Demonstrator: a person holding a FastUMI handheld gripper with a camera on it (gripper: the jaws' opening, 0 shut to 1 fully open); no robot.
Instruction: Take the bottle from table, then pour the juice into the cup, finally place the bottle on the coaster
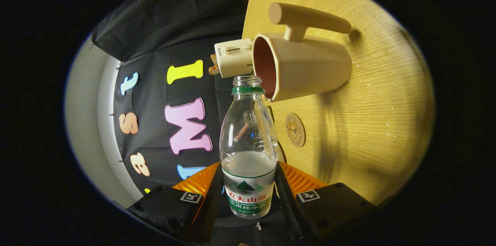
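My tongs [248, 195] clamp the clear uncapped plastic water bottle [248, 149], its mouth at the beige wooden-handled cup [306, 64].

The bottle [248, 149] hides the gripper [248, 191] fingers' inner faces (label partly too).

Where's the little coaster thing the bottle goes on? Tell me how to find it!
Start at the big wooden table. The tan cup with the stick handle stands on it, and the claw holds the open bottle tipped toward that cup. The coaster lies just past the bottle: a small flat round disc with a ring and emblem, the only flat thing there.
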